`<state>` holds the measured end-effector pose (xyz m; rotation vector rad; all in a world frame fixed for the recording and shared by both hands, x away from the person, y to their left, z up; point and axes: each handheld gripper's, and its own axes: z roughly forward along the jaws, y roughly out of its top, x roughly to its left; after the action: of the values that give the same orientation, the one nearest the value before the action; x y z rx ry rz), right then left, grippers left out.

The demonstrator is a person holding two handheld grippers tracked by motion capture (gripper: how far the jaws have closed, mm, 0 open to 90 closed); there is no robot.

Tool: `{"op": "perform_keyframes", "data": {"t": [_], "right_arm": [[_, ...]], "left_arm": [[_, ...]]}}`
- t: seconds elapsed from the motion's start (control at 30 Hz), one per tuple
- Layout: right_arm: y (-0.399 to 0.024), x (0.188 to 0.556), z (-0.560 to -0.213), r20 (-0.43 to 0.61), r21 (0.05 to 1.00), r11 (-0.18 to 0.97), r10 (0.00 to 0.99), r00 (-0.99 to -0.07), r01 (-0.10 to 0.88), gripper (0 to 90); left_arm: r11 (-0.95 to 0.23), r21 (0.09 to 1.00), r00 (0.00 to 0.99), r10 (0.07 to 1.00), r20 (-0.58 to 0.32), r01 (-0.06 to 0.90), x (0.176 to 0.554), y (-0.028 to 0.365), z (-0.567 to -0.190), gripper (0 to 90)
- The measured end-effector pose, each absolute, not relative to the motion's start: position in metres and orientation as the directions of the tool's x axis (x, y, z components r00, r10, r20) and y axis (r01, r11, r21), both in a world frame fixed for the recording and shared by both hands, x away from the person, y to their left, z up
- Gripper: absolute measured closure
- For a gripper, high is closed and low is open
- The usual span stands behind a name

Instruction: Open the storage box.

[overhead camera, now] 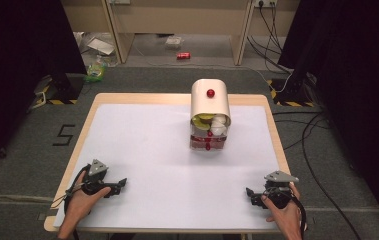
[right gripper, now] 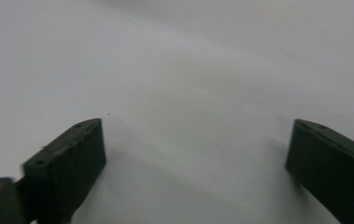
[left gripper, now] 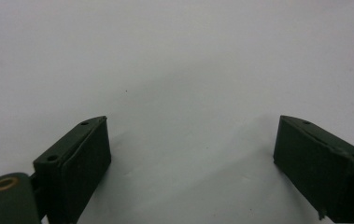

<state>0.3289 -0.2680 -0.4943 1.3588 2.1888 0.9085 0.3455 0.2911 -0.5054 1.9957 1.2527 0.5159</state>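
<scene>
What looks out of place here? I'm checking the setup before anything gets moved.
Little on the table: the cream bread box stands upright, its lid rolled up over food. Beyond the table, a red can and litter lie on the floor.

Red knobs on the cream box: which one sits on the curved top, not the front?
The single round red knob, centred on the curved cream lid. The other red knobs are lower, on the clear front below the opening, stacked one above the other.

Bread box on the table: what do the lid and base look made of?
Lid: smooth cream shell with a soft sheen, probably painted metal or plastic; red knob looks glossy. Base: clear, likely acrylic or glass, since the contents show through. Neither is certain from the high view.
</scene>
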Motion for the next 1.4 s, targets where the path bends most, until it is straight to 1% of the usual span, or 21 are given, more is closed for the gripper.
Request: {"op": "perform_keyframes", "data": {"t": [0.03, 0.07, 0.1, 0.13, 0.17, 0.27, 0.37, 0.53, 0.8, 1.1, 1.4], "right_arm": [[-0.269, 0.329, -0.493, 0.004, 0.718, 0.305, 0.897, -0.442, 0.626, 20.5], [-0.269, 0.329, -0.492, 0.019, 0.724, 0.292, 0.898, -0.440, 0.625, 20.7], [-0.268, 0.328, -0.491, 0.027, 0.729, 0.280, 0.900, -0.435, 0.624, 16.1], [-0.268, 0.328, -0.490, 0.019, 0.735, 0.281, 0.901, -0.433, 0.617, 15.1], [-0.267, 0.328, -0.489, 0.014, 0.740, 0.281, 0.902, -0.432, 0.611, 17.7], [-0.263, 0.328, -0.485, 0.013, 0.756, 0.283, 0.895, -0.446, 0.590, 15.4], [-0.258, 0.329, -0.482, 0.007, 0.771, 0.302, 0.877, -0.481, 0.560, 16.3], [-0.246, 0.332, -0.475, 0.005, 0.793, 0.311, 0.857, -0.516, 0.524, 16.3], [-0.228, 0.341, -0.465, 0.009, 0.809, 0.318, 0.834, -0.552, 0.494, 15.9], [-0.210, 0.350, -0.451, 0.012, 0.825, 0.314, 0.821, -0.570, 0.470, 18.6], [-0.186, 0.364, -0.434, -0.009, 0.844, 0.331, 0.795, -0.607, 0.421, 20.1]], "left_arm": [[-0.275, 0.745, 0.449, 0.893, -0.037, 0.607, 0.345, 0.291, -0.505, 10.1], [-0.275, 0.745, 0.449, 0.893, -0.037, 0.607, 0.345, 0.291, -0.505, 10.1], [-0.275, 0.745, 0.449, 0.893, -0.037, 0.607, 0.345, 0.291, -0.505, 10.1], [-0.275, 0.745, 0.449, 0.893, -0.037, 0.607, 0.346, 0.291, -0.505, 10.1], [-0.275, 0.745, 0.449, 0.893, -0.037, 0.607, 0.346, 0.291, -0.505, 10.1], [-0.274, 0.745, 0.450, 0.892, -0.038, 0.607, 0.346, 0.291, -0.505, 10.1], [-0.274, 0.745, 0.450, 0.892, -0.039, 0.608, 0.346, 0.291, -0.505, 10.1], [-0.273, 0.746, 0.450, 0.892, -0.040, 0.608, 0.346, 0.291, -0.505, 10.2], [-0.273, 0.746, 0.451, 0.892, -0.041, 0.608, 0.346, 0.292, -0.505, 10.2], [-0.273, 0.746, 0.450, 0.892, -0.041, 0.608, 0.346, 0.292, -0.505, 10.2], [-0.272, 0.746, 0.451, 0.892, -0.042, 0.608, 0.346, 0.292, -0.505, 10.2]]}}
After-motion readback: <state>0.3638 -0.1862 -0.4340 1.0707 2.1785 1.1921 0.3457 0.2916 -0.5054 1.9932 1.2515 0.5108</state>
